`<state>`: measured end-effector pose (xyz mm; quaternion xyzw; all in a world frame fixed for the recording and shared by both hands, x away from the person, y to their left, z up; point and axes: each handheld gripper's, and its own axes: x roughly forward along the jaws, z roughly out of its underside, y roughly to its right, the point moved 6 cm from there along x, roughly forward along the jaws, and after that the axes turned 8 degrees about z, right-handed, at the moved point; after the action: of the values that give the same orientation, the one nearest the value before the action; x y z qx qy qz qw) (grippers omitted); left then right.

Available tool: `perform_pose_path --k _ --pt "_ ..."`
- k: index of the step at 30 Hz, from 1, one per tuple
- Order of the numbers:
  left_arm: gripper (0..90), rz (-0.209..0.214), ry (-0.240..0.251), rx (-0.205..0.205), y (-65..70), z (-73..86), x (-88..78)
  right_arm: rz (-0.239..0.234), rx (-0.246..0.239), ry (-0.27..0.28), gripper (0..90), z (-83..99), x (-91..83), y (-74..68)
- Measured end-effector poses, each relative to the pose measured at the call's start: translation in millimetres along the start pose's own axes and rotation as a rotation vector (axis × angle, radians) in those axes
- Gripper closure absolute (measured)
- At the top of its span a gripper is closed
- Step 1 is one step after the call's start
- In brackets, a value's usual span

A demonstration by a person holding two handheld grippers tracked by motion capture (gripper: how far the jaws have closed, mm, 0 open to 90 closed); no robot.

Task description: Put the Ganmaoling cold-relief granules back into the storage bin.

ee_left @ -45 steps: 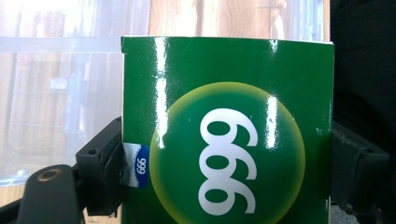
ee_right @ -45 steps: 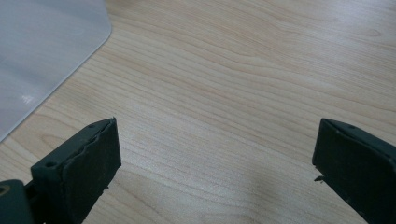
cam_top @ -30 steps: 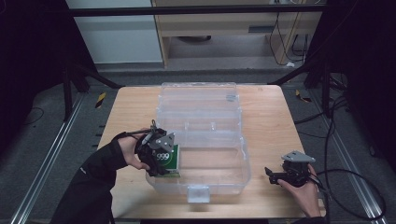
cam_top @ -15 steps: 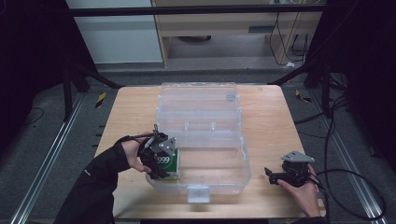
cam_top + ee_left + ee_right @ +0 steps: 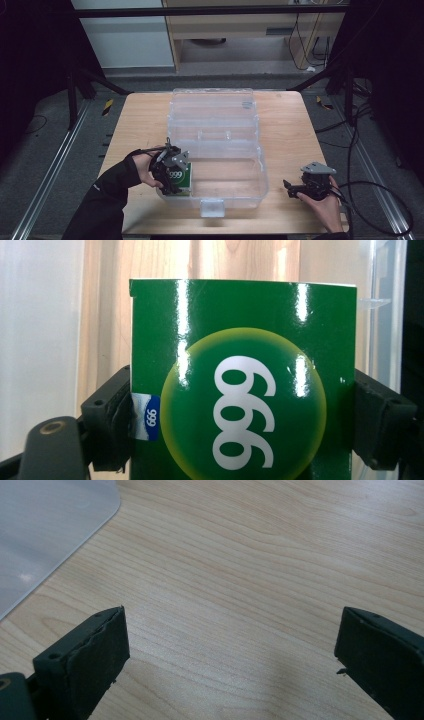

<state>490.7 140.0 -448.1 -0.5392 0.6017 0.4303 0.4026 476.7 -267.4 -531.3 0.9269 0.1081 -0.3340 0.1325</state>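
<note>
the left gripper [image 5: 171,176] has its two black jaws clamped on the sides of a glossy green box [image 5: 180,180] printed with white "999" in a yellow-edged circle. in the left gripper view the green box [image 5: 243,380] stands between the pads, a small blue "999" sticker just beside the one on the left. in the high view the box sits at the near left corner of the clear plastic storage bin [image 5: 235,197], down inside its wall, with the bin's lid lying open toward the far side of the wooden table [image 5: 135,120]. the right gripper [image 5: 289,186] rests low on the table near the bin's right side, apart from it. its jaws stand wide apart over bare wood in the right gripper view [image 5: 232,665], with nothing between them.
</note>
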Motion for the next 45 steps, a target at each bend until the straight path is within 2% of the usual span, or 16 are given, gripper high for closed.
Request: perform_pose_path --k 5,23,26,29,34,35,36,39,40,42,45 --pt "14.6 0.008 -0.006 -0.001 0.3 1.2 5.1 0.002 -0.001 -0.002 1.2 0.2 0.1 -0.1" --pt "12.2 -0.003 -0.023 -0.007 0.9 3.0 5.4 0.002 0.0 -0.004 1.1 0.2 0.2 0.2" --pt "11.8 -0.012 0.005 -0.019 0.5 2.8 0.5 0.002 -0.001 -0.003 1.1 0.2 0.2 0.1" --pt "12.2 -0.025 0.012 -0.016 0.5 3.5 -5.3 0.002 -0.001 -0.003 1.1 0.1 0.1 0.1" --pt "14.2 -0.036 0.051 -0.02 2.0 2.9 -12.0 0.001 0.0 0.0 1.1 0.0 0.1 0.2" --pt "15.0 -0.05 0.075 -0.023 2.4 2.7 -17.0 0.004 0.001 -0.001 1.1 -0.1 -0.2 0.7" --pt "15.3 -0.05 0.075 -0.023 2.4 2.7 -17.0 0.004 0.001 -0.001 1.1 -0.1 -0.2 0.7" --pt "18.1 -0.07 0.149 -0.047 5.0 2.4 -29.7 0.005 0.003 -0.001 1.1 -0.2 -0.8 1.1" --pt "19.2 -0.07 0.149 -0.047 5.0 2.4 -29.7 0.005 0.003 -0.001 1.1 -0.2 -0.8 1.1" --pt "20.4 -0.089 0.202 -0.065 6.1 3.5 -40.1 0.005 0.003 0.001 1.1 -0.1 -0.5 1.3" --pt "22.4 -0.095 0.227 -0.076 7.4 5.2 -44.6 0.003 0.005 0.0 1.1 -0.1 -0.7 1.1"
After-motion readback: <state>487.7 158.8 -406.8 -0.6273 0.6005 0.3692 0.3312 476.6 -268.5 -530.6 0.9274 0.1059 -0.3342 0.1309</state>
